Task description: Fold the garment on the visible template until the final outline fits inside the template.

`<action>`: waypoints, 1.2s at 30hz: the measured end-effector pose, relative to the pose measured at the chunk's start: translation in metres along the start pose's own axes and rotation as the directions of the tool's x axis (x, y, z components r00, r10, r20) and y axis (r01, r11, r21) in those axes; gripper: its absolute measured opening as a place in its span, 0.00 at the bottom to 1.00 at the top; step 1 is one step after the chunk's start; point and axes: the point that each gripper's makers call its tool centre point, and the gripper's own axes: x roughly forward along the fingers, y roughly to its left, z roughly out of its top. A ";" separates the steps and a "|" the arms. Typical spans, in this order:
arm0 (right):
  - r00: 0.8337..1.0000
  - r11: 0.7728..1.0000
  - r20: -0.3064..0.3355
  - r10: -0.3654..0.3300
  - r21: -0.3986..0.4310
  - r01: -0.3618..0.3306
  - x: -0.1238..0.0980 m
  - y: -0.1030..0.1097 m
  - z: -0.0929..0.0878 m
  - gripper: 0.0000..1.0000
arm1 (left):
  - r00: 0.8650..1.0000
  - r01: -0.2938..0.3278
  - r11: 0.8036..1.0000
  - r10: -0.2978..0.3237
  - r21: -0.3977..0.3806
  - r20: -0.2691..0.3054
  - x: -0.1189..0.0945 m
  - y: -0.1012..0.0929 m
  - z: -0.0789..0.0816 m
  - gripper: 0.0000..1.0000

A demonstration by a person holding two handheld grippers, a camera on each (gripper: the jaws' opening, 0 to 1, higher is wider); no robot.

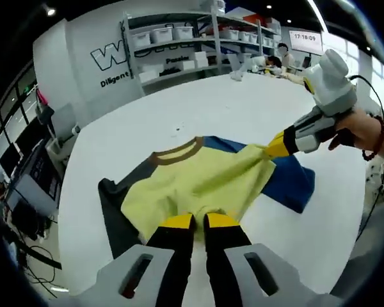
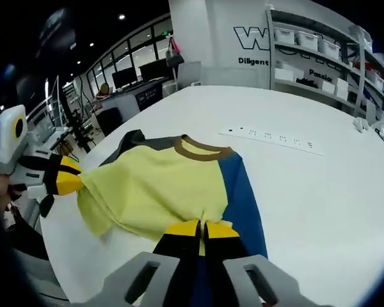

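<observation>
In the left gripper view we find the left gripper (image 1: 199, 220) with its yellow-tipped fingers (image 1: 177, 222) drawn together and clamped on the near edge of the yellow T-shirt (image 1: 198, 182); the cloth bunches right at the tips. In the right gripper view the right gripper (image 2: 202, 228) stands likewise, its fingers (image 2: 221, 229) pressed together on the shirt's edge (image 2: 157, 192) directly ahead of them. Each tool shows in the other's camera: the right gripper (image 1: 276, 146) enters the left gripper view from the right, held by a hand (image 1: 365, 131) with a beaded bracelet, pinching a raised corner of the fabric; the left gripper (image 2: 67, 181) enters the right gripper view from the left, gripping a gathered corner. Beyond the fingers the shirt spreads out with its brown collar (image 1: 179, 152) on the far side. Under it we see a blue panel (image 1: 294, 182) toward the right gripper and a dark grey panel (image 1: 118, 217) on the opposite side; whether either is the template we cannot tell. All of it lies on a white table (image 1: 198, 109). A white strip with dark marks (image 2: 272, 137) lies farther out on the table, well apart from the shirt. Shelving with bins (image 1: 185, 41) lines the wall behind.
</observation>
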 end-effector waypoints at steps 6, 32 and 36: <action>1.000 1.000 -0.021 0.002 -0.001 -0.002 0.003 -0.002 -0.007 0.00 | 0.999 0.051 0.998 -0.051 0.033 0.005 0.026 -0.006 0.015 0.07; 0.999 0.998 -0.035 0.029 0.050 -0.027 0.013 -0.009 -0.013 0.00 | 0.994 0.107 0.992 -0.105 0.061 -0.037 0.120 -0.031 0.018 0.08; 0.999 0.998 -0.037 0.037 0.050 -0.035 0.013 -0.007 -0.013 0.00 | 0.995 0.097 0.994 -0.095 0.044 -0.044 0.124 -0.031 0.014 0.09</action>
